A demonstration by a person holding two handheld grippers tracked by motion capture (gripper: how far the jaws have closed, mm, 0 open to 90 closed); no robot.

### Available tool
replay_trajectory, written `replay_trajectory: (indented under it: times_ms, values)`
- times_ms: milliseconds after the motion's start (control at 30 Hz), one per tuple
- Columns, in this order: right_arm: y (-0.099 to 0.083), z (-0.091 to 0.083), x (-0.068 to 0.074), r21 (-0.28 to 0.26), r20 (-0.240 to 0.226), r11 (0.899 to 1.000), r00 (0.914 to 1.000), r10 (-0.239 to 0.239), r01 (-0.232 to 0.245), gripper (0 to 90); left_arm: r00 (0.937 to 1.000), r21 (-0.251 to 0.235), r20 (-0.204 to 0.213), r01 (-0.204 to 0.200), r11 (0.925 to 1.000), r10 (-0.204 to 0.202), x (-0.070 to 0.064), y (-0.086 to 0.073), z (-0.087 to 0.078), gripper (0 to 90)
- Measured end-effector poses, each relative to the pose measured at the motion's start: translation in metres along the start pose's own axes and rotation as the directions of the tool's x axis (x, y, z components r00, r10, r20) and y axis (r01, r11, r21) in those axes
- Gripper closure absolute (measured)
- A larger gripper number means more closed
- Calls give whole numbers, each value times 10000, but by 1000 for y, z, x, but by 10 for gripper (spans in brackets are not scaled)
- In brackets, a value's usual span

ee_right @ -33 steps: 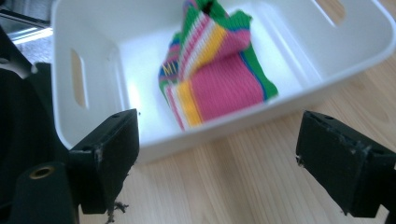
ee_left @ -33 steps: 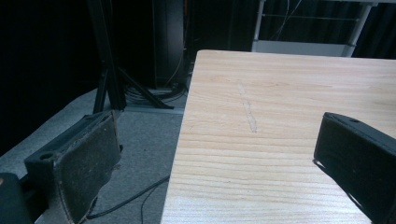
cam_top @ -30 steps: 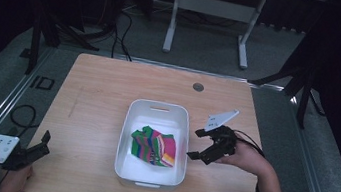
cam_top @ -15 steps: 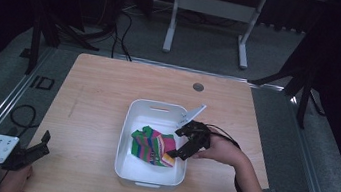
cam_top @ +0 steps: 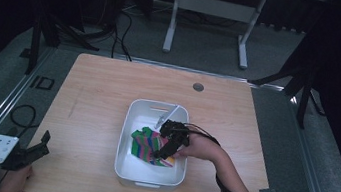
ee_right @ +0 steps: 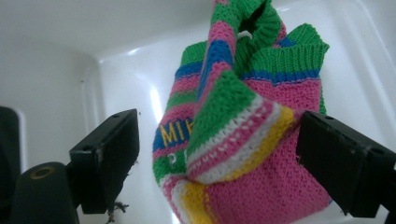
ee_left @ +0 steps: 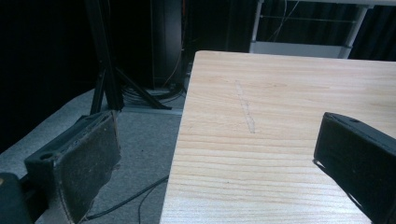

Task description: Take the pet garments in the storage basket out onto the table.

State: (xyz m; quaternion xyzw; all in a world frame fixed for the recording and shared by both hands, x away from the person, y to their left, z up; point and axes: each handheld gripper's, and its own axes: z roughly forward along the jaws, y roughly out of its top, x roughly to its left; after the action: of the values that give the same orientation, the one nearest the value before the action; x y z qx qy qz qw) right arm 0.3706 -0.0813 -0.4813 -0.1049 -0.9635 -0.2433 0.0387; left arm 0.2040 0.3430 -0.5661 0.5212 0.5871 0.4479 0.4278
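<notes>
A striped knitted cloth [cam_top: 147, 144], pink, green, blue and yellow, lies bunched in a white tub [cam_top: 125, 168] on the wooden table [cam_top: 98, 96]. My right gripper [cam_top: 158, 153] reaches down into the tub, open. In the right gripper view a fold of the knitted cloth [ee_right: 224, 140] sits between its two spread jaws, and the right gripper [ee_right: 219, 163] has not closed on it. My left gripper [cam_top: 41, 142] is held off the table's near left corner, open. In the left gripper view the left gripper [ee_left: 219, 163] has only bare table between its jaws.
A small round grommet [cam_top: 198, 87] sits near the table's far edge. Beyond the table stand a white frame [cam_top: 210, 11] and dark tripod legs [cam_top: 47, 23]. Cables [cam_top: 19, 115] lie on the grey floor at the left.
My right gripper has moved left from beside the tub's right rim and down into the tub, onto the cloth. The left gripper has stayed in place.
</notes>
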Motion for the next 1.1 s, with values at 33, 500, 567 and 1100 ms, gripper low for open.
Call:
replay_trajectory:
  times_ms: [33,500,567,1100]
  values:
    - [1,2,0,93,57,10000,10000,-8,8,131,10000,9,0,-5,10000,5,0,0,0,9]
    - [6,24,11,1831,873,9764,9873,-1325,1149,570,10000,32,-27,-61,10000,61,-1,0,1,9]
    - [6,25,12,1823,948,9762,9861,-1364,1175,641,10000,30,-32,-53,10000,53,-1,0,1,9]
    - [12,-27,16,393,1422,9964,9866,-800,752,695,10000,33,-43,-68,10000,68,-1,0,1,9]
